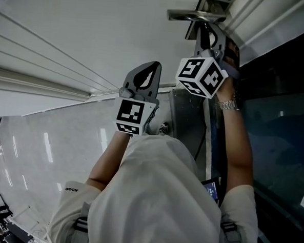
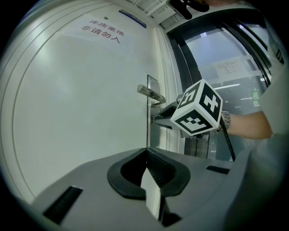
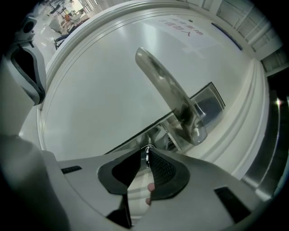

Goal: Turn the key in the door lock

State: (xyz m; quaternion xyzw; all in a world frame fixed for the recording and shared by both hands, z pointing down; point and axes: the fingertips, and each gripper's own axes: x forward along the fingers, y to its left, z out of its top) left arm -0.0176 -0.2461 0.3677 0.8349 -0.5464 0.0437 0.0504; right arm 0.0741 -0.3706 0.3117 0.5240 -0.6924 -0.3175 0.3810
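Below the door handle (image 3: pixel 168 92), key (image 3: pixel 146 157) sits at the lock (image 3: pixel 156 134), clenched between the fingers (image 3: pixel 163 169) of the right gripper (image 3: pixel 147 152); turning step apparently in hand, next needing a steady wrist roll; left gripper (image 2: pixel 146 152) closed on nothing, idle.

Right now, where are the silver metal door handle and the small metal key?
silver metal door handle (image 3: pixel 169 90): right gripper view, middle of the lever.
small metal key (image 3: pixel 146 155): right gripper view, its rounded head.
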